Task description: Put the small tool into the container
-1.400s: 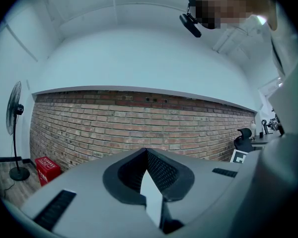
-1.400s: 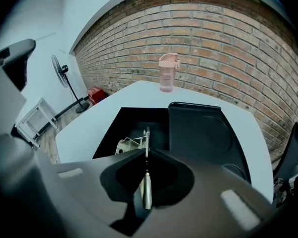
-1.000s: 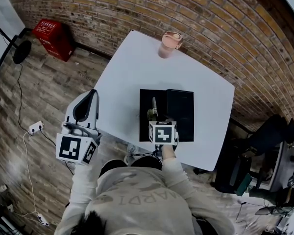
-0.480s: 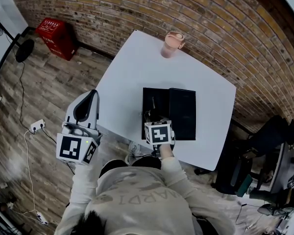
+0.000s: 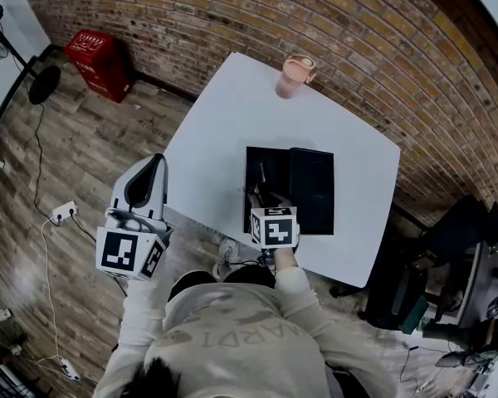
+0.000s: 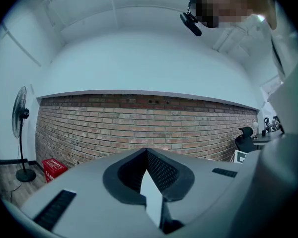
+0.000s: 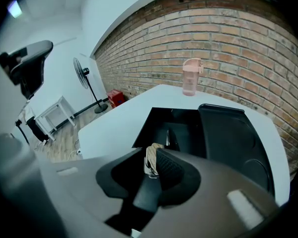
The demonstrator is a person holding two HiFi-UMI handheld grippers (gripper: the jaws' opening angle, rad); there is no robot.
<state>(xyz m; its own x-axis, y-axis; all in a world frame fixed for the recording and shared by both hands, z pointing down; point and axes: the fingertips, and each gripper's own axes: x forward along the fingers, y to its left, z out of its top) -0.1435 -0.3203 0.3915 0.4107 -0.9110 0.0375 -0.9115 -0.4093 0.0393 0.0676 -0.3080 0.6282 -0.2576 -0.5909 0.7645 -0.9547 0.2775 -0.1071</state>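
Between a second ago and now almost nothing shifts: the right gripper (image 5: 264, 199) still hovers at the near edge of the container (image 5: 311, 191), only its marker cube turning slightly, and the left gripper (image 5: 155, 162) stays well off to the container's left, beyond the table edge. The right jaws are clenched on the small tool (image 7: 149, 158), which sits just above the container's near-left compartment; a slender metal piece (image 7: 168, 134) already lies deeper in that compartment. The left jaws meet at their tips with nothing between them. Judging by its size, the tool is light and rigid, with a wood-toned grip and shiny metal fittings. The textured grip seems the safer place to pinch, since the smooth metal could slide between the pads.
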